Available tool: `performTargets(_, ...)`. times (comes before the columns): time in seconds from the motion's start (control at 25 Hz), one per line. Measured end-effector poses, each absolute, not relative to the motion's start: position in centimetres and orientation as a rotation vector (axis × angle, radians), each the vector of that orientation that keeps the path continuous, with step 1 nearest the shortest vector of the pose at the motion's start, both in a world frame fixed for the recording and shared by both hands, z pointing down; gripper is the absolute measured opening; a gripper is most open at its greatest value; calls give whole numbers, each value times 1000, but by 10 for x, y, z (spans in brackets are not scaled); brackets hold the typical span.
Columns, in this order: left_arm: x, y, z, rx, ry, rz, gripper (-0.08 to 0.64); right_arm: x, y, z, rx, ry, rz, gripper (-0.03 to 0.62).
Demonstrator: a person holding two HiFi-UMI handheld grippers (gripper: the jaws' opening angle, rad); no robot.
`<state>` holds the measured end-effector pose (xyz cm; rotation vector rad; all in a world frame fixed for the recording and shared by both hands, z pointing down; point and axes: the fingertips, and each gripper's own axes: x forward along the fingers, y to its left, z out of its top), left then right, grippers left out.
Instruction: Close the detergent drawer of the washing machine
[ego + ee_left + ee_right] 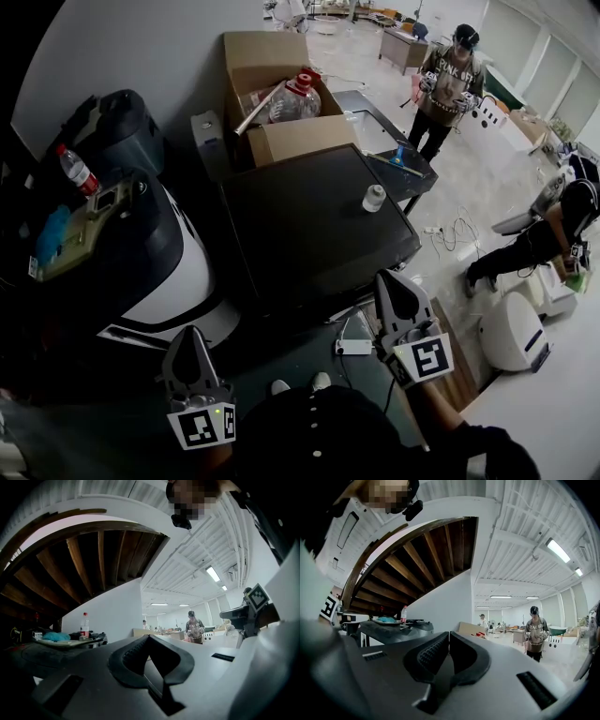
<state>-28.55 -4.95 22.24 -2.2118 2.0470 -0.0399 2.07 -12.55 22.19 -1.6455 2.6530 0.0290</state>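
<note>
Together, the left gripper (190,331) and the right gripper (383,277) are held level and roughly parallel, pointing away from the person's body. Both pairs of jaws are closed tip to tip with nothing between them (the ribbed black pads (127,654) meet at a point inside smooth grey moulded shells). Each marker cube (429,358) bears a black-and-white square pattern, not lettering. Just beyond and between the two grippers stands the washing machine (319,225), a boxy unit with a flat, dark, matte top; its detergent drawer cannot be made out from above. On that top, ahead of the right gripper, sits a small white jar (374,198). Farther ahead is an open cardboard box (281,142) holding a clear plastic jug (292,99) with a red cap. Ahead and left of the left gripper stands a red-capped bottle (77,171); its label is too small to read.
</note>
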Motion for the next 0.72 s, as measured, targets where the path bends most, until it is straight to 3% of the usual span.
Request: performTargets(0.72, -283, -51, 222, -2203, 2037, -51, 13, 18, -129, 230, -1624, 2702, 26, 32)
